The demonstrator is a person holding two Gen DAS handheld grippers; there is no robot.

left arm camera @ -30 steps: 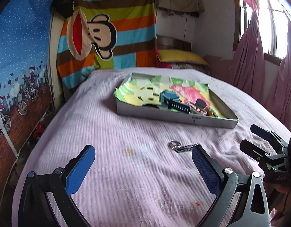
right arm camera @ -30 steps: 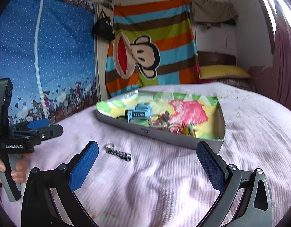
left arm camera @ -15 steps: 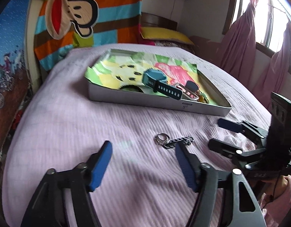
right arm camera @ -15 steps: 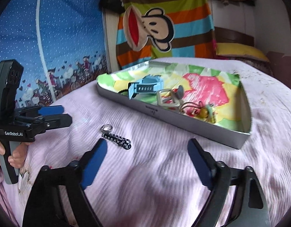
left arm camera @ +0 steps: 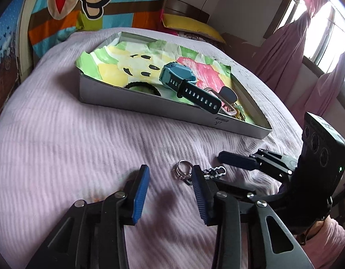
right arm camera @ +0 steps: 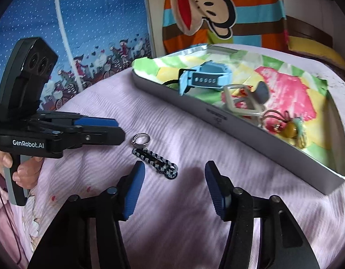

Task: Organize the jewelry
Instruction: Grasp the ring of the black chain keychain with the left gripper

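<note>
The bed [left arm camera: 60,145], under a lilac ribbed cover, carried everything. A shallow grey tray [left arm camera: 150,105] lay toward its head end, lined with bright printed paper, presumably as the collecting place for the jewelry. It already held a blue watch [left arm camera: 179,76], a black band [left arm camera: 141,86], a clear buckle [right arm camera: 237,98] and a cluster of small charms [right arm camera: 287,130] near its right corner.

One piece remained outside: a braided chain [right arm camera: 156,159] with a steel ring [right arm camera: 141,139] at one end, lying flat on the cover just short of the tray's near wall, between the two tools.

The left gripper [left arm camera: 170,192] pointed down at the ring end. Its jaws were closing and stood partly open with nothing between them; the ring lay just beyond the right pad. The right gripper [right arm camera: 174,186] approached from the opposite side, jaws likewise closing, wider, and empty; the chain's free end lay just ahead of its left pad.

In my judgement both tools were narrowing to suit a thin, limp item, one at each end, so it could be lifted without trailing.
</note>
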